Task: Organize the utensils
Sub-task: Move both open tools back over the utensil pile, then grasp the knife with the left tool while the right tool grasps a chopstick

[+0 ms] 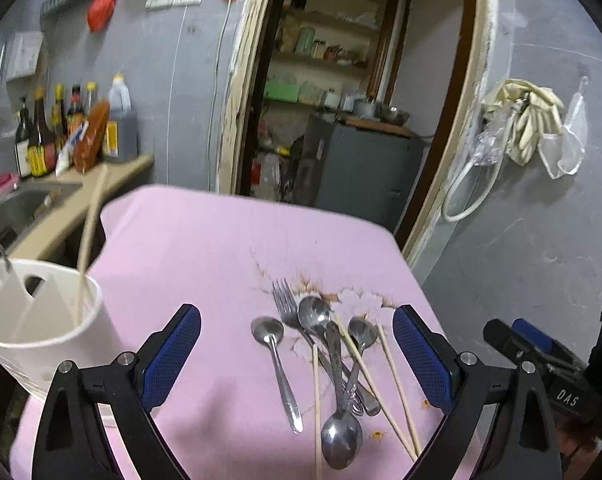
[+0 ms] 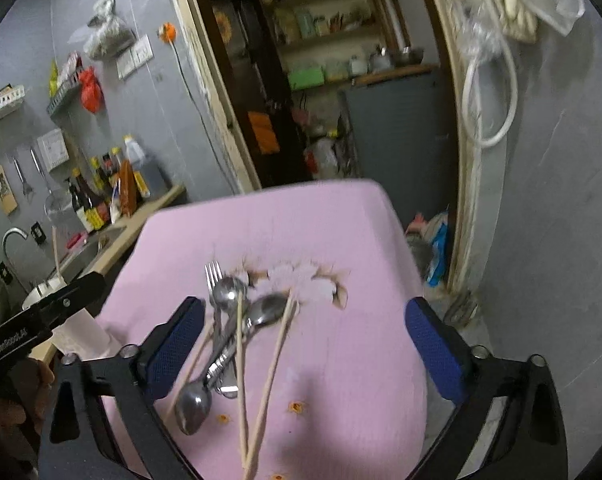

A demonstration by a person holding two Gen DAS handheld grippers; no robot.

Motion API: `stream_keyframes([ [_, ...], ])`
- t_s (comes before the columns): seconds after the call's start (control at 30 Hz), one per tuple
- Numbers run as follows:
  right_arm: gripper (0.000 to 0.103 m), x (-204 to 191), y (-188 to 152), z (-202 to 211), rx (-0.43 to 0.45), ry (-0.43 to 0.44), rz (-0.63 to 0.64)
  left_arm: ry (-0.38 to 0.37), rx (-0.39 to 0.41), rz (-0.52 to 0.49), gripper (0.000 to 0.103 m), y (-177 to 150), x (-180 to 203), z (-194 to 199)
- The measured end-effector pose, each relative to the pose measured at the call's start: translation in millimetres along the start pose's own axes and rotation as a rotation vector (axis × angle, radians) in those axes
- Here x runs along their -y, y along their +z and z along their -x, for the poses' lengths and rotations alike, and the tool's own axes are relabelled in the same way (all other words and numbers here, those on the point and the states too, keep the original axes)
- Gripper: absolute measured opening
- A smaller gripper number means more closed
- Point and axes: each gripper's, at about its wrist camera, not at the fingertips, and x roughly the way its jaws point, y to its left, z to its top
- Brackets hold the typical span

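left wrist view shows our left gripper [image 1: 297,354] spread over tangled spoons [image 1: 337,380] and chopsticks [image 1: 397,384]. our right gripper [image 2: 305,350] gapes empty too, so a careless pinch may drag neighbours off the pink table [image 1: 189,248].

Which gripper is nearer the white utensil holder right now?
Left. The left gripper hovers open over the cutlery with the white utensil holder just beside its left finger. The right gripper sits farther right, across the pile.

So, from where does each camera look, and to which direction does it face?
Left wrist: on the left gripper, tilted down at the utensil pile on the pink table; its own open fingers show, plus the right gripper.
Right wrist: on the right gripper, facing the same pile; the left gripper shows.
Shared: pile, table, white holder, doorway.
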Motion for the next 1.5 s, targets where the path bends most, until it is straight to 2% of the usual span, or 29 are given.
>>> stream_keyframes([
  [0.07, 0.078, 4, -5, -18, -0.051, 0.003, -0.002, 0.011, -0.039, 0.001, 0.088, -3, 0, -14],
  [0.2, 0.063, 5, -11, -52, -0.141, 0.034, -0.022, 0.038, -0.135, 0.007, 0.074, -7, -2, -43],
  [0.23, 0.055, 4, -11, -61, -0.161, 0.041, -0.02, 0.043, -0.157, 0.012, 0.071, -8, -3, -50],
  [0.3, 0.053, 1, -13, -78, -0.201, 0.056, -0.02, 0.05, -0.205, 0.018, 0.069, -10, -7, -64],
  [0.37, 0.043, -3, -14, -95, -0.239, 0.067, -0.017, 0.047, -0.27, 0.03, 0.056, -13, -12, -80],
  [0.47, 0.037, -8, -14, -117, -0.289, 0.08, -0.011, 0.039, -0.344, 0.056, 0.051, -15, -20, -101],
  [0.63, 0.033, -17, -16, -137, -0.345, 0.093, 0.001, 0.03, -0.426, 0.098, 0.043, -15, -28, -121],
  [0.77, 0.032, -23, -13, -144, -0.358, 0.092, 0.015, 0.032, -0.489, 0.116, 0.037, -16, -31, -134],
  [0.9, 0.032, -26, -6, -149, -0.398, 0.075, 0.006, 0.03, -0.512, 0.11, 0.037, -12, -29, -141],
  [1.0, 0.031, -21, -7, -150, -0.435, 0.082, -0.031, 0.026, -0.53, 0.114, 0.031, -11, -28, -144],
  [1.13, 0.018, -20, -13, -149, -0.467, 0.047, 0.015, 0.019, -0.551, 0.117, 0.026, -11, -29, -146],
  [1.2, 0.015, -25, -14, -150, -0.478, 0.023, 0.053, 0.017, -0.56, 0.11, 0.021, -10, -30, -146],
  [1.27, 0.014, -32, -12, -153, -0.496, -0.003, 0.098, 0.012, -0.574, 0.099, 0.011, -10, -27, -149],
  [1.37, 0.009, -41, -9, -155, -0.512, -0.038, 0.147, 0.0, -0.587, 0.1, 0.005, -10, -26, -151],
  [1.43, 0.006, -42, -6, -156, -0.521, -0.041, 0.133, -0.012, -0.585, 0.106, 0.003, -9, -26, -149],
  [1.5, 0.004, -33, -2, -155, -0.531, -0.01, 0.067, -0.025, -0.566, 0.112, 0.003, -9, -25, -145],
])
